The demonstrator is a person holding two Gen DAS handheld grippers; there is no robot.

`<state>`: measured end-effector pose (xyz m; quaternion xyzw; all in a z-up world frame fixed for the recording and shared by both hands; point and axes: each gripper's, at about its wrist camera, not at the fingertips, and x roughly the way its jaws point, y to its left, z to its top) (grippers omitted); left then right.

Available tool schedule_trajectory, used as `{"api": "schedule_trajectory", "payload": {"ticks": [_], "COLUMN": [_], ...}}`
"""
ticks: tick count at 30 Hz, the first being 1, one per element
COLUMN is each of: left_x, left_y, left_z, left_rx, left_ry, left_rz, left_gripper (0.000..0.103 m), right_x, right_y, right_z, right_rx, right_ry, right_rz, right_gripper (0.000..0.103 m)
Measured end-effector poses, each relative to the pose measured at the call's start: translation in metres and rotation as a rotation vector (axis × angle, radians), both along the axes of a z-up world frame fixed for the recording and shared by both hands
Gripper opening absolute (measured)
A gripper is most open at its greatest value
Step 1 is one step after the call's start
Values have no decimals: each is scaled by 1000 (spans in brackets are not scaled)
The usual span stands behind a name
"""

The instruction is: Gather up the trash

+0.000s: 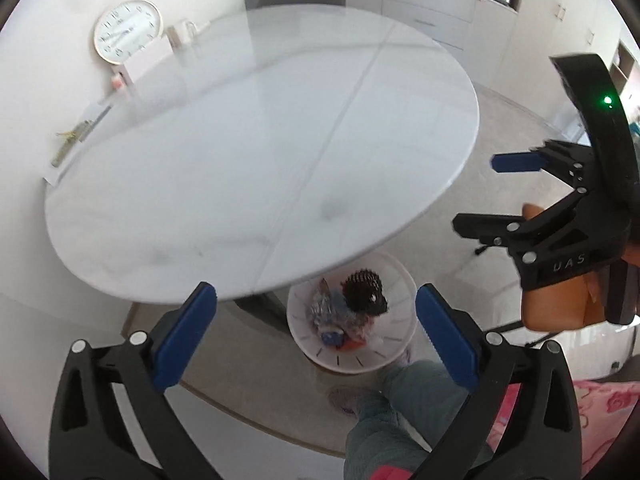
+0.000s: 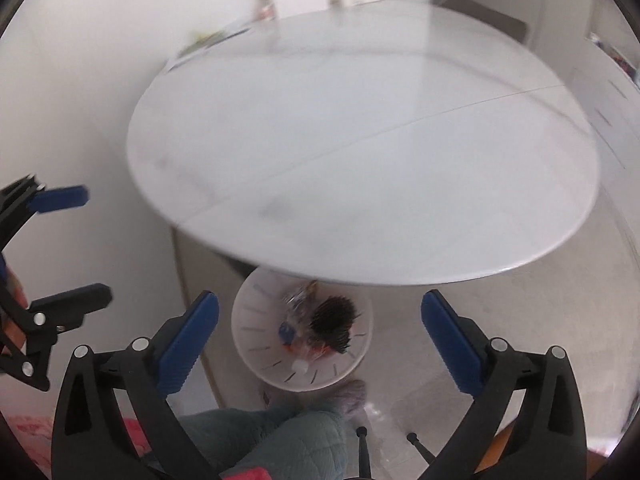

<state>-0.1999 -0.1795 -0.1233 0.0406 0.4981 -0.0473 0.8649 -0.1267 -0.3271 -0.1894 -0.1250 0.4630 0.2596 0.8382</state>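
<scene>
Here, left gripper (image 1: 316,322) and right gripper (image 2: 320,328) wide (both empty), above bin (image 1: 394,280) past table edge (image 1: 460,176)

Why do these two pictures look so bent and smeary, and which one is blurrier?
Left wrist view: the fisheye lens bows the round table and darkens the corners; the clock is softly smeared, while the trash bin reads fairly clearly. Right wrist view: blurrier, with the table edge and the bin's contents streaked. Even, soft light, no harsh glare in either.
</scene>
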Motion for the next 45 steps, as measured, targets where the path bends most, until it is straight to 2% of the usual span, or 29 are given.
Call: {"api": "schedule_trajectory", "payload": {"ticks": [4, 9, 12, 15, 18, 22, 30, 37, 45], "left_x": [11, 22, 31, 44, 56, 79, 116, 146, 170], "left_y": [-4, 0, 4, 7, 6, 5, 26, 64, 98], "left_z": [23, 44, 54, 60, 70, 87, 131, 159, 165], "left_rx": [44, -17, -55, -71, -59, -23, -46, 15, 39], "left_ry": [-15, 5, -13, -23, -44, -82, -167, -227, -264], "left_rz": [47, 157, 222, 272, 302, 305, 267, 219, 156], "left_gripper": [95, 95, 95, 95, 95, 95, 95, 95, 95], "right_x": [9, 20, 29, 39, 52, 62, 74, 76, 85], "right_y": [-14, -24, -27, -28, -26, -16, 6, 27, 45], "right_z": [28, 51, 58, 64, 70, 89, 142, 185, 198], "right_rx": [16, 30, 61, 87, 70, 73, 125, 135, 134], "right_ry": [-18, -56, -58, -55, -59, -92, -207, -315, -339], "right_rz": [-54, -51, -38, -25, -16, -9, -57, -178, -290], "right_gripper": [101, 101, 101, 101, 101, 101, 101, 101, 101]}}
